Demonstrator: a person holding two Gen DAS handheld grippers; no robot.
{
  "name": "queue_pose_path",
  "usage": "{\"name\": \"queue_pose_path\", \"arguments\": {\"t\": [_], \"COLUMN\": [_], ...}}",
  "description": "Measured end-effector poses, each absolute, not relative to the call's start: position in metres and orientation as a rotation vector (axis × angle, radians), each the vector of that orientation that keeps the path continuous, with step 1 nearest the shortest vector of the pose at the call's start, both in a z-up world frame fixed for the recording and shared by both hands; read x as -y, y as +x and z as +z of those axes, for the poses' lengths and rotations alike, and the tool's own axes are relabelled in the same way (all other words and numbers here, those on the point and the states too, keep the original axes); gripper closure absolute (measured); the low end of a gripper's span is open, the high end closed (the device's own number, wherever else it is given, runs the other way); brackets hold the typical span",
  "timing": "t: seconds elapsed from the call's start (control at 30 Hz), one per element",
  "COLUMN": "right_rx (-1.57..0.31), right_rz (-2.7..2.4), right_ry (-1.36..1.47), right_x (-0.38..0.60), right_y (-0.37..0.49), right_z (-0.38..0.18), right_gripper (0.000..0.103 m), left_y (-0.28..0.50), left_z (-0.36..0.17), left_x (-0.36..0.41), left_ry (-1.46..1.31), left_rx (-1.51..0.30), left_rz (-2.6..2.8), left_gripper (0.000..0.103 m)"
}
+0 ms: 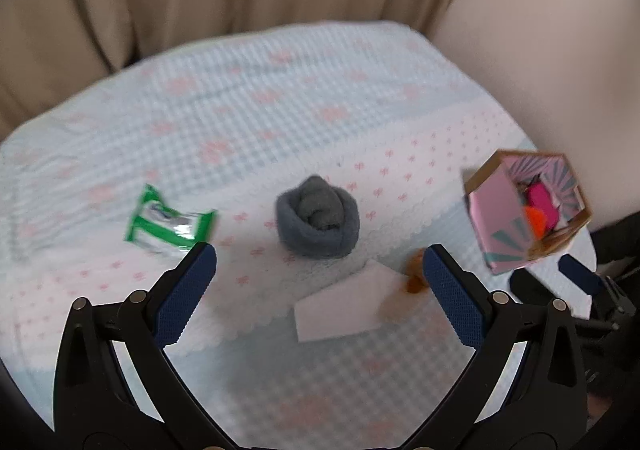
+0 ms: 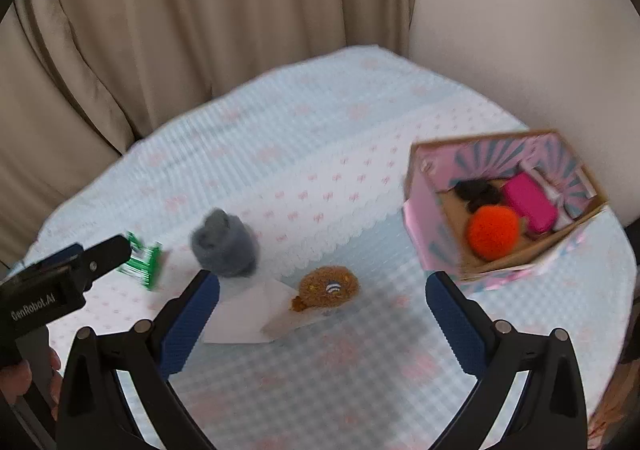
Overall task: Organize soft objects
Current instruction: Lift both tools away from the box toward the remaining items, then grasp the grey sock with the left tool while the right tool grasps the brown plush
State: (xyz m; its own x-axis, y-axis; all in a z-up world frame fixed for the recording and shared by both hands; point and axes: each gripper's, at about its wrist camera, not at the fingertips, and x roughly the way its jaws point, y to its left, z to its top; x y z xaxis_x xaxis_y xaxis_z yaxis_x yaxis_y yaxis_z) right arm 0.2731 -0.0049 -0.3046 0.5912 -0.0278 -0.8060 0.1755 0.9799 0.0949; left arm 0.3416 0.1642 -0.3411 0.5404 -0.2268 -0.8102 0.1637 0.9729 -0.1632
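- "GenRobot.AI" in white on the black body of the left gripper (image 2: 76, 262), seen side-on in the right wrist view; only readable writing. Print on the green packet is blurred.
- Left gripper (image 1: 320, 270): jaws wide apart, nothing between them, hovering over the bed cover.
- Right gripper (image 2: 322, 292): jaws wide apart too, empty.
- Rolled grey sock (image 1: 318, 222) lies on the pale checked bed cover (image 1: 248, 110), just ahead of the left gripper's open jaws, roughly centred between the fingertips, not touching them.
- Green and silver packet (image 1: 170, 224) sits left of the sock, just beyond the left fingertip; contact can't be told.
- White flat sponge-like block (image 1: 340, 308) lies between the left gripper's fingers, nearer the right one; a brown fuzzy toy (image 1: 414, 278) rests against its right end, partly hidden by that finger.
- Right wrist view: brown fuzzy toy (image 2: 328, 286) with a small striped patch sits between the right gripper's fingertips, touching the white block (image 2: 248, 314); grey sock (image 2: 224, 248) just past the left fingertip.
- Pink and teal patterned cardboard box (image 2: 432, 218) stands open at right, just beyond the right fingertip; holds an orange pom-pom (image 2: 494, 232), a magenta item (image 2: 530, 202) and something black (image 2: 478, 190).
- Beige curtain (image 2: 180, 30) behind the bed.
- Part of a hand (image 2: 24, 382) shows at lower left edge.
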Motion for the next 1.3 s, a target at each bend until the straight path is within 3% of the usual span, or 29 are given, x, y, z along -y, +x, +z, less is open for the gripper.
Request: {"name": "queue_pose_path", "arguments": {"t": [0.33,0.43,0.57,0.63,0.7,0.73,0.87,1.1,1.3], "right_rx": [-0.99,-1.007,-1.03,-1.04,-1.051,-1.059,-1.069,-1.073,-1.041], "right_rz": [-0.138,-0.143,-0.141,-0.138,-0.131,-0.13,-0.135,-0.132,-0.111], "right_ry": [0.196,0.21,0.225,0.219,0.223,0.227,0.251,0.255,0.257], "right_x": [0.008,0.01,0.012,0.011,0.01,0.01,0.013,0.012,0.013], "right_y": [0.313,0.319,0.325,0.327,0.33,0.331,0.334,0.333,0.331], "right_z": [-0.394,-0.41,-0.426,-0.433,-0.44,-0.444,-0.451,-0.448,-0.426], "right_gripper": [0.006,0.017,0.019,0.025,0.035,0.038,0.046,0.052,0.053], "left_y": [0.393,0.407,0.422,0.428,0.433,0.433,0.433,0.428,0.418], "left_z": [-0.431,-0.448,-0.462,-0.468,-0.473,-0.474,-0.475,-0.469,-0.449], "left_x": [-0.141,-0.14,-0.139,-0.139,-0.138,-0.138,-0.14,-0.141,-0.147], "left_ry": [-0.059,-0.082,-0.087,-0.089,-0.076,-0.073,-0.06,-0.046,-0.072], "left_rx": [-1.039,-1.042,-1.043,-1.048,-1.063,-1.066,-1.047,-1.038,-1.028], "left_rz": [-0.263,-0.259,-0.248,-0.247,-0.25,-0.252,-0.264,-0.27,-0.259], "left_gripper": [0.001,0.001,0.001,0.006,0.021,0.021,0.037,0.05,0.052]}}
